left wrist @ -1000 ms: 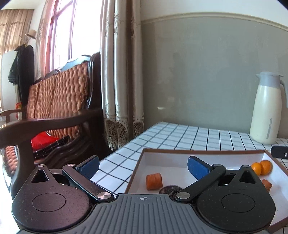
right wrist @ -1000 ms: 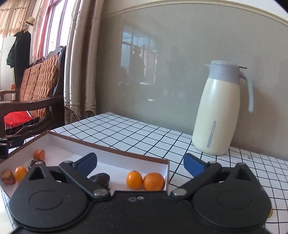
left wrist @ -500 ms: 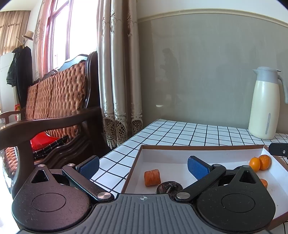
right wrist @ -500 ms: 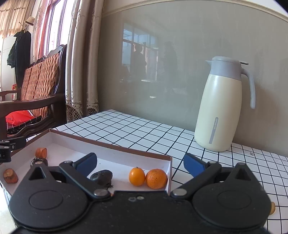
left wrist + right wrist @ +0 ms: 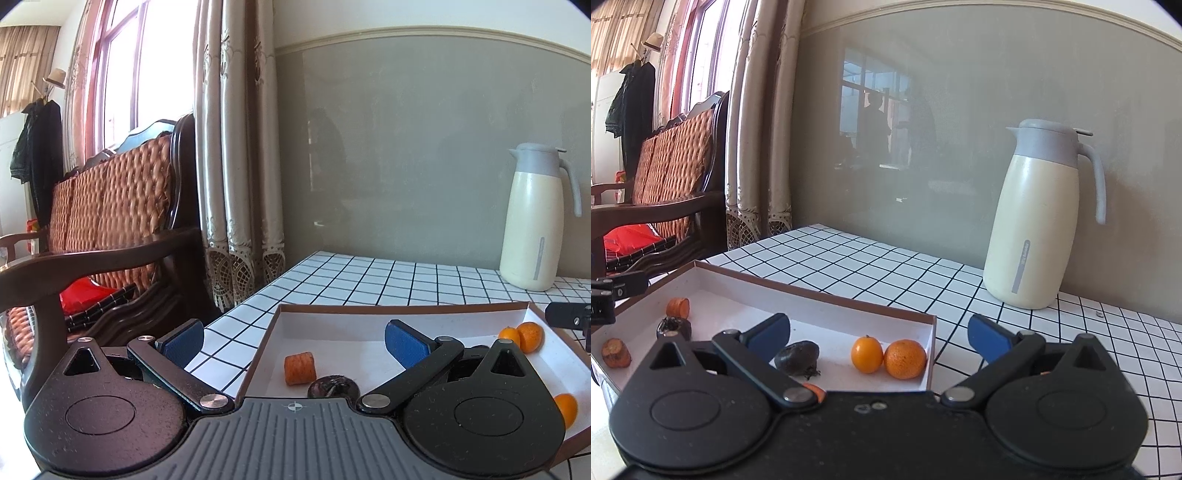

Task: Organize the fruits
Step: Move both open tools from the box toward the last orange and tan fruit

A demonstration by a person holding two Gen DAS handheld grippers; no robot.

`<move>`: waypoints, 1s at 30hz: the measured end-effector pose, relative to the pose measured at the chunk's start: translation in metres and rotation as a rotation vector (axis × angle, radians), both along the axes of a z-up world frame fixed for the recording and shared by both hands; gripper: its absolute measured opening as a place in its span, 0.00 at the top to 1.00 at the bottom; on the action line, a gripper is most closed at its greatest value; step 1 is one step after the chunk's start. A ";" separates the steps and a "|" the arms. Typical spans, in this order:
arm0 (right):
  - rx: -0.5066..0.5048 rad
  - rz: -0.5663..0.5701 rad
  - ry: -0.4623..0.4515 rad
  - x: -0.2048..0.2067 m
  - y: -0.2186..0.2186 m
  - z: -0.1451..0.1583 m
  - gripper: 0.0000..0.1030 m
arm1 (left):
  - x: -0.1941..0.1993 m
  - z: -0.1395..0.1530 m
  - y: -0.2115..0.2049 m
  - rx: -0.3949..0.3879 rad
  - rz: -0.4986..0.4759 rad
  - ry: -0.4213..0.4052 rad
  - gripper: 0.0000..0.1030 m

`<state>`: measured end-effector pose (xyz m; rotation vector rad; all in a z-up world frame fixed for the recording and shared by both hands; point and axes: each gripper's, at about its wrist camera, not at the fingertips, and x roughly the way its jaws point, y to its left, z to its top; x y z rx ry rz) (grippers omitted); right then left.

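The fruits lie in the white tray (image 5: 812, 291) on the table (image 5: 886, 266): two oranges (image 5: 888, 356) touching in its right near corner, straight ahead between my right fingers (image 5: 879, 334), which are spread wide and empty. My left fingers (image 5: 295, 341), also spread, sit further off, facing the carrot piece (image 5: 300, 368).

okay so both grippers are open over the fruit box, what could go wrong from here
1. The two oranges sit touching in the corner against the box wall; closing on one may nudge the other or catch the wall.
2. The box looks like light card, so a bump could slide it.
3. The right gripper spans the box wall, so lowering it could snag the rim.
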<state>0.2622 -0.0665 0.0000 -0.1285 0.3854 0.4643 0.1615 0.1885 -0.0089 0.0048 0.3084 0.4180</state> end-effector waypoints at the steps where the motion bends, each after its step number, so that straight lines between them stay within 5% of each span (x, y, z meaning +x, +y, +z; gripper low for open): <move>1: -0.004 -0.002 0.000 -0.001 -0.002 0.000 0.06 | 0.000 0.001 -0.002 0.000 -0.006 0.001 0.00; 14: -0.036 -0.147 0.029 0.010 -0.063 -0.010 0.06 | 0.016 0.009 -0.053 0.002 -0.117 -0.009 0.00; 30: -0.067 -0.302 0.084 0.020 -0.155 -0.027 0.06 | 0.056 0.011 -0.177 0.032 -0.343 0.002 0.00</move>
